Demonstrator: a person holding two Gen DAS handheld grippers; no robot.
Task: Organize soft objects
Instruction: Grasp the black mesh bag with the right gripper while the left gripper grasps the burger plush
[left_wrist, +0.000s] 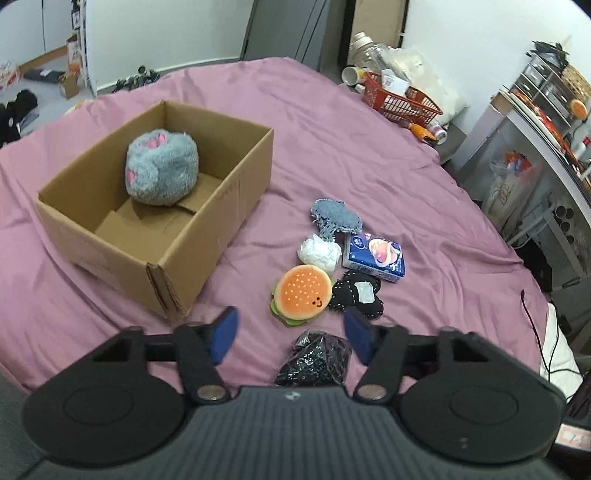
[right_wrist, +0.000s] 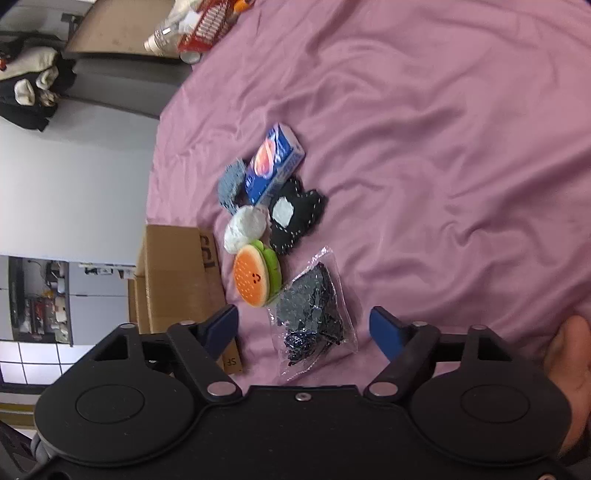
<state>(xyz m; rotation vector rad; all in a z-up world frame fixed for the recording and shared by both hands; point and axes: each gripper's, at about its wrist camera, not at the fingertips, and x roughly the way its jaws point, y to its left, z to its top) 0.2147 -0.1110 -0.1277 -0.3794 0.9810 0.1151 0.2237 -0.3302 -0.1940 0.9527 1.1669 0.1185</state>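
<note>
In left view only: grey plush inside box.

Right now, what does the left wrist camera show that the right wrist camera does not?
Only the left wrist view shows the inside of the cardboard box, with a grey plush toy in it, and the open left gripper.

Only the right wrist view shows the open right gripper and part of a hand.

Both show the burger toy, the bag of black sequins, the white wad, the blue packet and the pink sheet.
</note>
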